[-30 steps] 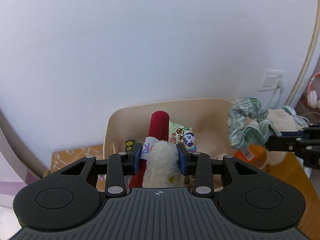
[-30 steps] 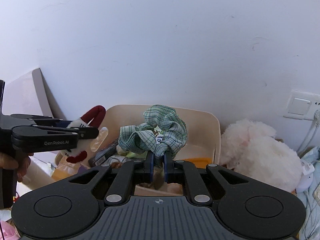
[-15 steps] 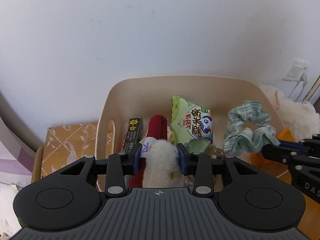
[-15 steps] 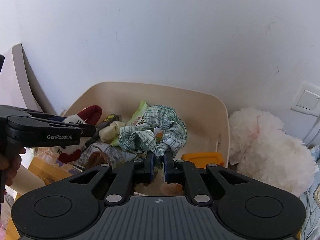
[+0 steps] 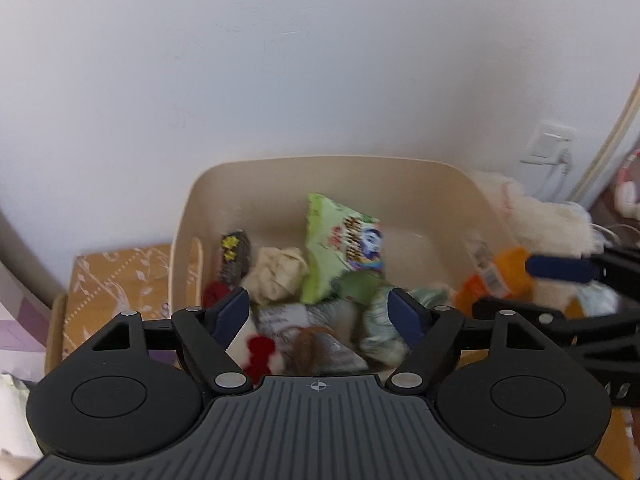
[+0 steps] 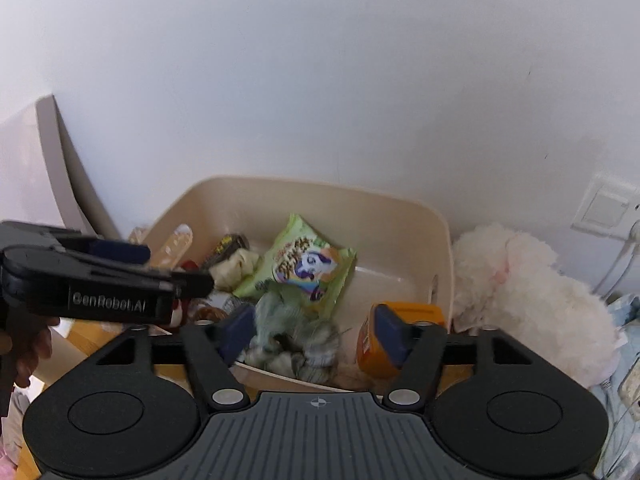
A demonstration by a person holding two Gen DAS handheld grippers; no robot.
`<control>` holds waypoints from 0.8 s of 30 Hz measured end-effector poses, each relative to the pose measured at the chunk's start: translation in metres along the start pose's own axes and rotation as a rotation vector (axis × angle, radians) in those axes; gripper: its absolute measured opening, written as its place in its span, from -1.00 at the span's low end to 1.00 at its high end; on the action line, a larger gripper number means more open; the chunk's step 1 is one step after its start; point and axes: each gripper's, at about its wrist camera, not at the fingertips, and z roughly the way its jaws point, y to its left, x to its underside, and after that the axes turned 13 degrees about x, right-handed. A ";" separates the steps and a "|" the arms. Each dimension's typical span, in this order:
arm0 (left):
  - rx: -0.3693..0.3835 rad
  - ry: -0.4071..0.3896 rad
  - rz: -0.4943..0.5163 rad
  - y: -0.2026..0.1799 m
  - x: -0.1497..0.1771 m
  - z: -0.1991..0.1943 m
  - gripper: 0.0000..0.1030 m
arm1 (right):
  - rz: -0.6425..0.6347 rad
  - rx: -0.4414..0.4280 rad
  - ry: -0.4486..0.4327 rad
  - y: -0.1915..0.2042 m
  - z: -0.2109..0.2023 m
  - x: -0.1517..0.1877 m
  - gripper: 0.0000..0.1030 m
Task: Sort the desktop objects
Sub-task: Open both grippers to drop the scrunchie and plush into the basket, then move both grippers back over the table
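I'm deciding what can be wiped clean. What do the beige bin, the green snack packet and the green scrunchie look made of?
Beige bin: looks like moulded plastic with a matte finish, its walls smooth and its corners rounded. Green snack packet: probably printed plastic film, glossy and crinkled. Green scrunchie: woven fabric, gathered into soft folds, though motion blur hides its pattern.

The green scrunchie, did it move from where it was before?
Yes. The green scrunchie left the right gripper, now open, and dropped down into the beige bin, below the snack bag.
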 end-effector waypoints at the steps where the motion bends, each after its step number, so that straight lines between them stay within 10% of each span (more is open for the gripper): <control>1: 0.014 0.001 0.004 -0.002 0.001 -0.006 0.51 | -0.003 -0.005 -0.014 -0.002 -0.007 0.000 0.54; 6: 0.012 -0.015 0.048 -0.015 0.011 -0.037 0.57 | -0.044 -0.014 -0.059 -0.010 -0.038 0.004 1.00; 24: -0.097 0.112 0.099 -0.011 0.101 -0.094 0.59 | -0.084 0.005 -0.026 -0.030 -0.090 0.088 1.00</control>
